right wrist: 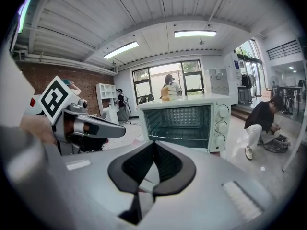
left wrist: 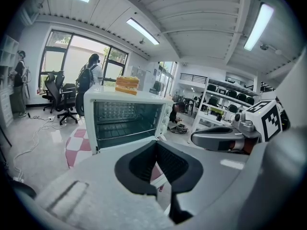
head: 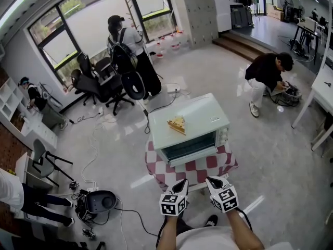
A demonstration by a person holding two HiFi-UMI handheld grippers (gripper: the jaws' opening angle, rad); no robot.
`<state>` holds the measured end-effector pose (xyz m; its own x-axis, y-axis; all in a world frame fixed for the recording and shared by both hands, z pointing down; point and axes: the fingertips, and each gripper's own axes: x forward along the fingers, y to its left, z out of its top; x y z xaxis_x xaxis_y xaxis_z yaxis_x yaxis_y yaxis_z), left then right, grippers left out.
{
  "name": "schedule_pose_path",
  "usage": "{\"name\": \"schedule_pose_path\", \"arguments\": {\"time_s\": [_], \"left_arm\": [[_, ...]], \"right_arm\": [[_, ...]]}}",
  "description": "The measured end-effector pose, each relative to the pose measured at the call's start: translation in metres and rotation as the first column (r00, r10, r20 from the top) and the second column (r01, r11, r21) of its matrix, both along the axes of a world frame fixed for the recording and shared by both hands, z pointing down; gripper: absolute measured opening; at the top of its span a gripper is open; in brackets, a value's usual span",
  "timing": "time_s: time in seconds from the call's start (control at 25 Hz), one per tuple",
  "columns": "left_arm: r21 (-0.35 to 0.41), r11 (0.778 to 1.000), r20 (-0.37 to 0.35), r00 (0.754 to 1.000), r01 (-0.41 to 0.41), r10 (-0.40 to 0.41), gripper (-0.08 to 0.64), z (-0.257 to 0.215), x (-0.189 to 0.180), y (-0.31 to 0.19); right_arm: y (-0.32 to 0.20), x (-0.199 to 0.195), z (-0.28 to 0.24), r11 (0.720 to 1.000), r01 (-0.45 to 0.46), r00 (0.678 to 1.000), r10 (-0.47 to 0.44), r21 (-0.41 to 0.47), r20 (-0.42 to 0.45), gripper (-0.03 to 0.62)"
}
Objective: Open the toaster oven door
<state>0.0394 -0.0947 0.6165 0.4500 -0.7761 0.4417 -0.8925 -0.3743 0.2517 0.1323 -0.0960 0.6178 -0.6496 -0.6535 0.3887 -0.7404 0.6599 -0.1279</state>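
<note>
Since both tongs are pinched closed on nothing and sit short of the desk's near edge, no grip has been taken. The left tongs and right tongs lie side by side, aimed at the oven but well apart from it.

The desk is small and wears a red-and-white checked cloth. The oven fills most of it, with its front facing the near edge. A rack shows plainly through that front, and three knobs run down its right side. No handle can be made out. A pale strip runs under the dark front. I cannot tell whether it is the door already lying down or only the oven's base.

If the door is shut, my advice is this:
- Spread one pair of tongs before reaching in.
- Take the door at its top edge, near the middle.
- Pull out and down in an arc about the bottom hinge, not straight back.
- Rest the other tongs against the oven's top corner, since a light oven on cloth may slide toward the near edge.
- Go gently. What looks like a sandwich lies loose on the roof, near the front edge, and a jerk could tip it off.

No brand or wording can be read on the oven. The only print is the black-and-white square marker on each cube.
</note>
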Motion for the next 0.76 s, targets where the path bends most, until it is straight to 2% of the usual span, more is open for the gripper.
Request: {"name": "schedule_pose_path", "arguments": {"time_s": [0.32, 0.76], "left_arm": [[-0.011, 1.0, -0.009, 1.0, -0.005, 0.005, 0.003, 0.0027, 0.0019, -0.0043], [-0.029, 1.0, -0.01, 1.0, -0.005, 0.005, 0.003, 0.0085, 0.0032, -0.0076]], "right_arm": [[-0.0042, 0.0019, 0.0013, 1.0, -0.017, 0.999, 0.018, -0.025, 0.04, 0.003], [-0.0069, 0.0046, 0.0047, 0.999, -0.025, 0.999, 0.026, -0.03, 0.04, 0.003]]}}
